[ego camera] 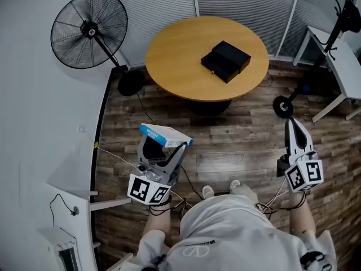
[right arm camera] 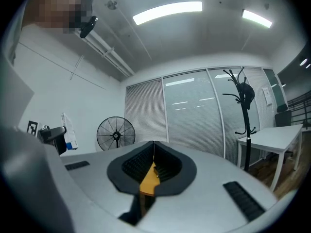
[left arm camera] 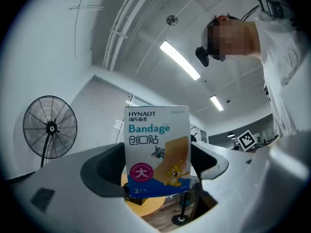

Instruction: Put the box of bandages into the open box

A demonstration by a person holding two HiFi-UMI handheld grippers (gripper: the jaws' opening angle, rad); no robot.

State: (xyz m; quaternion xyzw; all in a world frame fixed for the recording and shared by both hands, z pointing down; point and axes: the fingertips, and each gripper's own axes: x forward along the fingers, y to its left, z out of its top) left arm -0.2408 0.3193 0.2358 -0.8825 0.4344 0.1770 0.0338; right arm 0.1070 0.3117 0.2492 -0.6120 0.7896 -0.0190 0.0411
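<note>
Box of bandages (left arm camera: pixel 156 152) stands upright, clamped between the wide-spread jaws of the left gripper (ego camera: pixel 163 150), up over the wood floor (ego camera: pixel 237 145). Right gripper (ego camera: pixel 295 127) is pinched closed and empty, off to the side. Open box (ego camera: pixel 225 61), black, sits on the round table (ego camera: pixel 175 61) well ahead. Fan (ego camera: pixel 89 30) stands left of the table.
</note>
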